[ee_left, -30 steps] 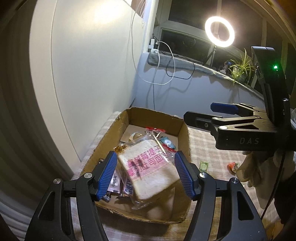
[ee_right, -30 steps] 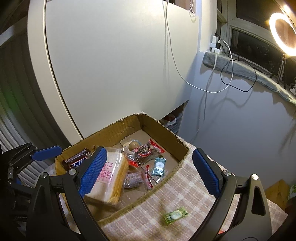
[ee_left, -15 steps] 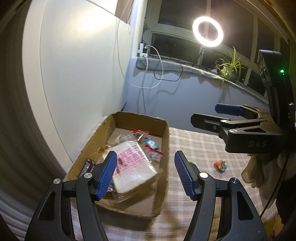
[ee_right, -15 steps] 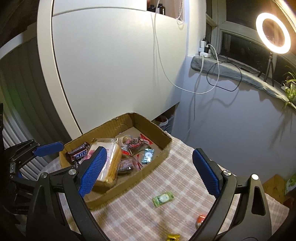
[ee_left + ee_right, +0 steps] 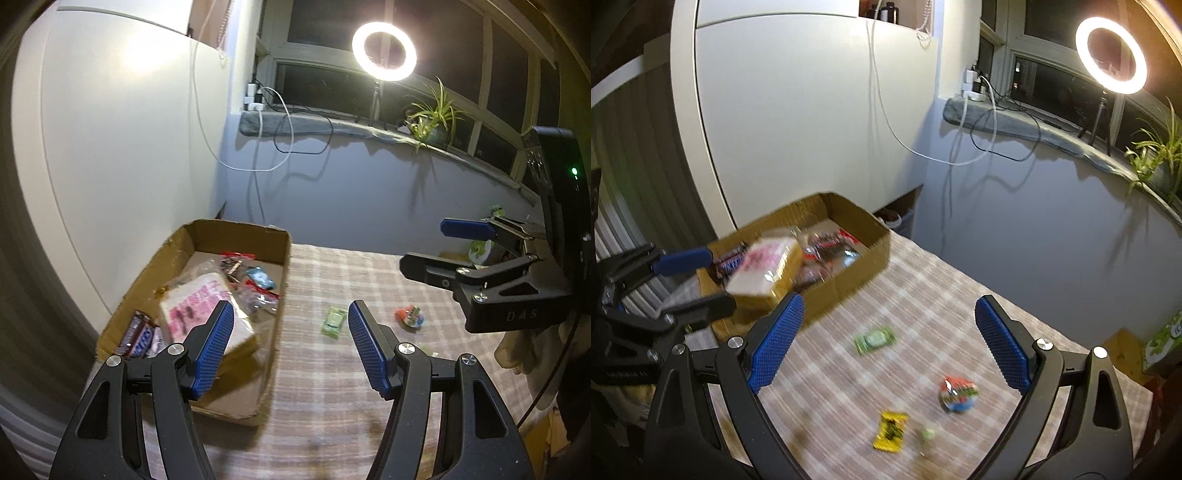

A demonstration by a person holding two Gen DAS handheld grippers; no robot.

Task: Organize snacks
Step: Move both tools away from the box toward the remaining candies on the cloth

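Note:
A cardboard box (image 5: 280, 280) (image 5: 849, 266) on the checked tablecloth holds a bagged toast slice with pink print (image 5: 199, 310) (image 5: 764, 266), a Snickers bar (image 5: 138, 338) and several small packets. Loose on the cloth lie a green packet (image 5: 334, 321) (image 5: 875, 339), a round red-and-blue snack (image 5: 410, 316) (image 5: 958, 393) and a yellow packet (image 5: 891, 430). My left gripper (image 5: 291, 345) is open and empty, above the box's right wall. My right gripper (image 5: 886, 343) is open and empty, above the green packet.
A white cabinet panel (image 5: 110, 147) stands behind the box. A wall with hanging cables (image 5: 280, 147), a sill with a ring light (image 5: 384, 50) and a plant (image 5: 432, 118) lie beyond. A green box (image 5: 1163, 343) sits off the table's right edge.
Both grippers have pulled back and swung right, away from the box. The toast slice stays in the box. More loose snacks on the cloth have come into view.

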